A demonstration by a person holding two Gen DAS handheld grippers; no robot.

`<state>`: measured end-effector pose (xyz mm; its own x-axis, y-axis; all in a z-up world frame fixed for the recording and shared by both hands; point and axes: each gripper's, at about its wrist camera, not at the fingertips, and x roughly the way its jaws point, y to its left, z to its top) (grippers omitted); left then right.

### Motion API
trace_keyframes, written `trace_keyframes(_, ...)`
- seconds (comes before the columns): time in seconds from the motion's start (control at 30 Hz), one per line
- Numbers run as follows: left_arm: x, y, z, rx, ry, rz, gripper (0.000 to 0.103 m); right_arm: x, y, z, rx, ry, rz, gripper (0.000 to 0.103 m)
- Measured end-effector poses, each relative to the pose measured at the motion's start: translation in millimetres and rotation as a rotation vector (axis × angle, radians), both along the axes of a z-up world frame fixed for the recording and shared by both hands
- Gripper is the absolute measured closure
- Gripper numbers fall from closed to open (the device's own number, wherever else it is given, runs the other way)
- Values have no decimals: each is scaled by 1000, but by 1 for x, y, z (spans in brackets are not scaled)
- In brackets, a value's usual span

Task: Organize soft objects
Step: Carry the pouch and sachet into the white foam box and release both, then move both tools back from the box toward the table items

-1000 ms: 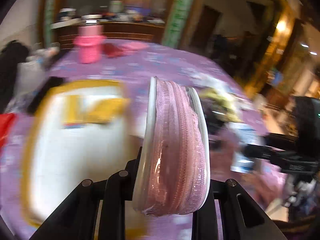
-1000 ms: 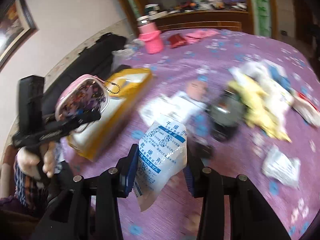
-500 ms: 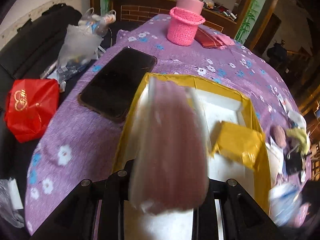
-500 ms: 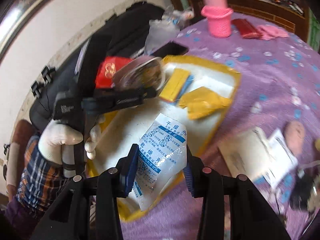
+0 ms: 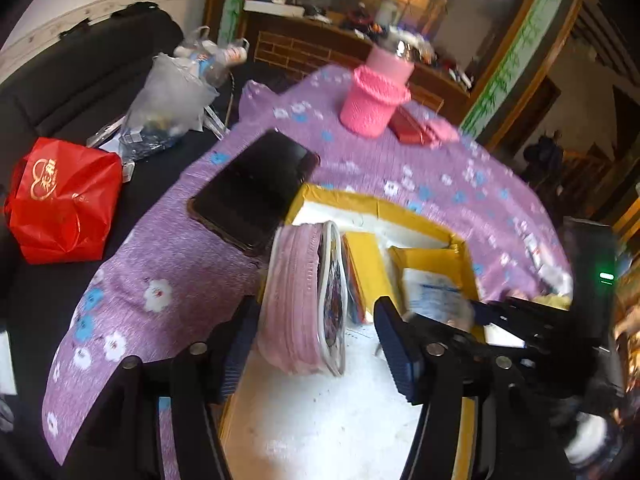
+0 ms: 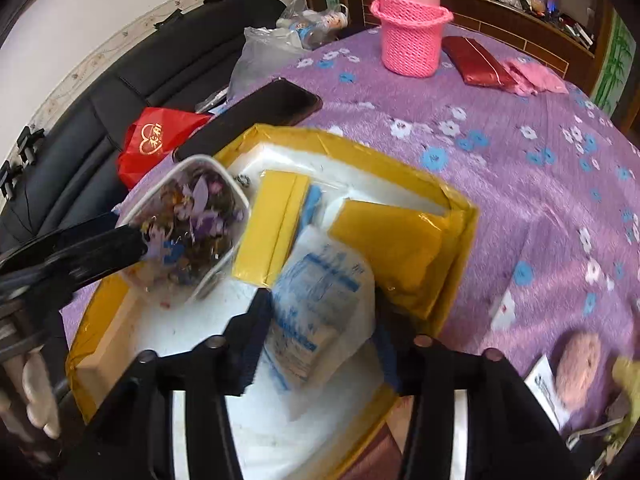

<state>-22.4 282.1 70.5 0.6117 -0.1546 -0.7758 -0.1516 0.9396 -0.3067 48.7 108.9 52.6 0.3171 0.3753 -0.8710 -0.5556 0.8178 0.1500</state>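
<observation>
both over the yellow box (image 6: 460, 216) now: left gripper (image 5: 316, 344) opening, pink pouch (image 5: 300, 296) loose between fingers; right gripper (image 6: 320, 340) opening, white sachet (image 6: 320, 304) slipping

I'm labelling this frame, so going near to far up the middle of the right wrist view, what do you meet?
White desiccant packet between the opening jaws of the right gripper → yellow packet in the yellow box → black phone → pink knitted basket.

At ten o'clock of my box, the red bag (image 5: 64, 200) bears a gold heart emblem with characters. Blue print on my white packet (image 6: 320, 312) is too blurred to read.
</observation>
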Motion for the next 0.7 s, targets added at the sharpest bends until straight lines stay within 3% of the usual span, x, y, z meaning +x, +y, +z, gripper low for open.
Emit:
trace_keyframes(0.07,-9,4,6,-15,-22,20,38,0,-4,5,37,13,-15,49)
trace_keyframes(0.2,-25,3,18,-30,-63,38,38,-18,-27,37,92,-83,-26,37)
trace_keyframes(0.43,-51,-38,41,-63,-151,-58,37,-78,-137,100,192,-285,-139,34)
trace_keyframes(0.5,-57,-60,49,-61,-177,-116,29,-95,-176,117,187,-377,-210,29)
trace_keyframes(0.53,-60,-72,53,-68,-193,-147,20,-106,-201,128,177,-442,-264,26)
trace_keyframes(0.57,-64,-85,58,-79,-214,-175,11,-115,-221,134,176,-491,-306,16)
trace_keyframes(0.63,-72,-107,65,-112,-263,-225,7,-135,-270,142,209,-583,-391,1)
trace_keyframes(0.7,-79,-133,68,-143,-297,-294,7,-139,-313,138,202,-584,-479,0)
